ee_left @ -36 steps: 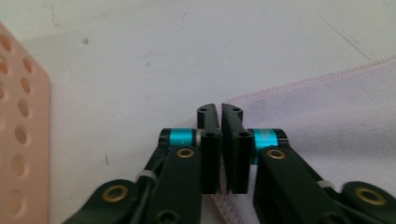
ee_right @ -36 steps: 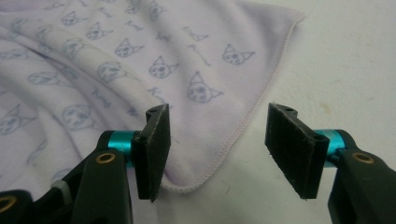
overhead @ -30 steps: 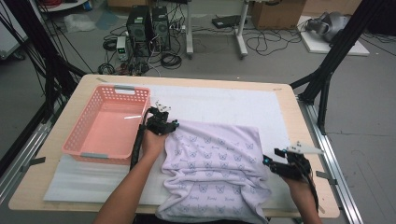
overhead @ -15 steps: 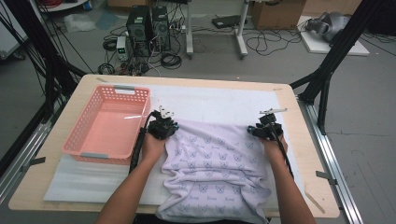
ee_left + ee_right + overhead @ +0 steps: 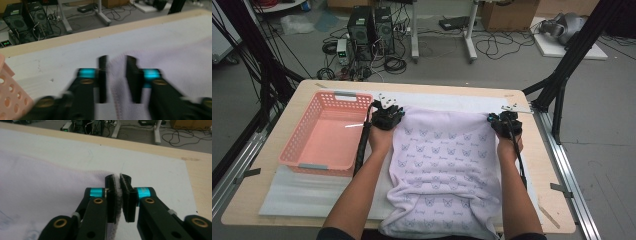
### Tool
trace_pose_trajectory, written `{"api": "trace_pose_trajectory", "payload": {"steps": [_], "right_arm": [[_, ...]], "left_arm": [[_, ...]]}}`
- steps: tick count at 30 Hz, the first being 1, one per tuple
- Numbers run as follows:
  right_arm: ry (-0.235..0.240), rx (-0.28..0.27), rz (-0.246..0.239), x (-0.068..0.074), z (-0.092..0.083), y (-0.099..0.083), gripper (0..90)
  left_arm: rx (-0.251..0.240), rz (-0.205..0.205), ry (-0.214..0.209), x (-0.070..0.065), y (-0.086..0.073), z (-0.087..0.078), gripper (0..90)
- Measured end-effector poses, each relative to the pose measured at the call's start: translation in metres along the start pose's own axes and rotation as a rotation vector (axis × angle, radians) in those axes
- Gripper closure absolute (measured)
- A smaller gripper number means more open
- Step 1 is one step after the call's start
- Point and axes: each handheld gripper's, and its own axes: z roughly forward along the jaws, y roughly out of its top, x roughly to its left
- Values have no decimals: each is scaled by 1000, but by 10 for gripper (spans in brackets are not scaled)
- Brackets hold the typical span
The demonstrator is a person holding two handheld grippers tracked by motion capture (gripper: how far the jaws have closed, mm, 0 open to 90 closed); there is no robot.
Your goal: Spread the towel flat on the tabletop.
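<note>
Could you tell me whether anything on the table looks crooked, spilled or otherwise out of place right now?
Nothing is spilled or damaged. The pale lilac butterfly-print garment lies spread but overhangs the near edge of the wooden table, with folds bunched there. The pink plastic basket sits slightly askew to the table's edge.

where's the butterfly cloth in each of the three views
High view: the lilac butterfly cloth lies mid-table, right of the pink basket, reaching to the near edge.
Left gripper view: blurred, filling the right half, a fold between the left gripper jaws.
Right gripper view: the left half, its edge pinched in the right gripper.
Shared landmark: the white mat under the cloth.
</note>
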Motion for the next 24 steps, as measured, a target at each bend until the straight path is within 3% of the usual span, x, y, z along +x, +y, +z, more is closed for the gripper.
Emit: {"api": "trace_pose_trajectory", "payload": {"steps": [2, 5, 8, 12, 14, 16, 17, 18, 19, 20, 21, 22, 24], "right_arm": [[6, 44, 13, -2, 3, -3, 623], [3, 67, 3, -4, -1, -7, 583], [-1, 63, -6, -6, -11, -6, 564], [35, 71, -11, -11, -24, -7, 576], [70, 114, -24, -12, -27, -12, 580], [86, 176, -47, -11, -27, -17, 576], [97, 205, -44, -11, -26, -20, 570], [110, 223, -35, -10, -26, -22, 571], [118, 220, -49, -8, -26, -24, 574], [115, 216, -61, -6, -27, -26, 574], [122, 218, -70, -4, -27, -28, 574], [130, 223, -71, -1, -27, -31, 571], [143, 233, -84, 2, -29, -36, 560]], "left_arm": [[88, -22, -33, 2, -6, 2, 503], [194, -13, -67, 1, -12, 4, 451], [225, 27, -61, -4, -12, 3, 440], [269, 33, -72, -5, -14, 3, 432], [304, 26, -85, -5, -16, 4, 435], [367, 47, -104, -6, -21, 7, 468], [360, 94, -93, -9, -23, 7, 516], [331, 107, -94, -10, -26, 5, 555], [313, 101, -144, -10, -28, 3, 723], [309, 113, -135, -11, -28, 4, 851], [303, 126, -107, -12, -27, 4, 860], [286, 150, -48, -11, -27, 5, 865], [224, 96, 2, -1, -25, 6, 868]]}}
